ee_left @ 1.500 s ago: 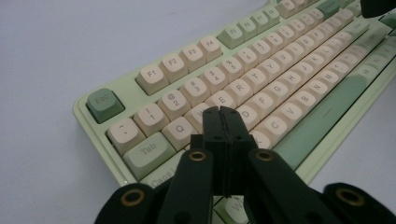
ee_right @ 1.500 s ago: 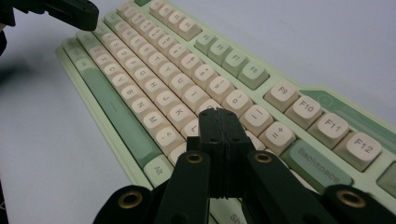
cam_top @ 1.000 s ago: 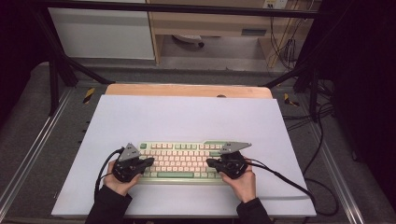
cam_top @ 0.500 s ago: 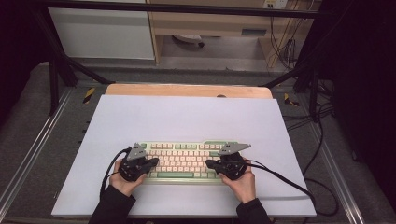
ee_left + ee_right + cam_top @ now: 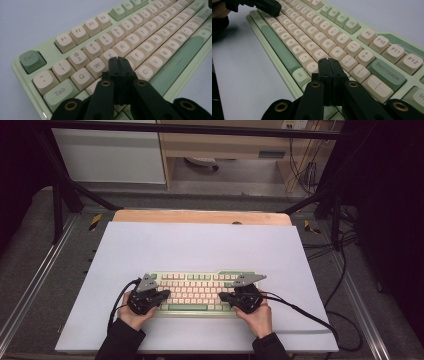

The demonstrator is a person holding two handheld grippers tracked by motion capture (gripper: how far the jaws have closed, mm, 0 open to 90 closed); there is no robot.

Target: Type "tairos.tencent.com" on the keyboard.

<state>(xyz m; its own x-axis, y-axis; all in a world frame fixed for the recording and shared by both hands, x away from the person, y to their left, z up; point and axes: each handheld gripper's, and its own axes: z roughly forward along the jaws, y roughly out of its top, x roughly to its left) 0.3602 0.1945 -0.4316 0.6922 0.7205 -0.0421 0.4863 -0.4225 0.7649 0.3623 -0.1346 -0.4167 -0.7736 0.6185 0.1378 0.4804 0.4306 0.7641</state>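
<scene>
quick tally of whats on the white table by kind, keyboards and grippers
keyboard: 1, pale green with cream keys
grippers: 2, left gripper and right gripper, each with jaws shut over the keys
total: 3

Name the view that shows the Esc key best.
The left gripper view: the green Esc key sits close, its lettering readable, at the keyboard's corner. In the high view that corner is small beside the left gripper; no legend reads there.
</scene>
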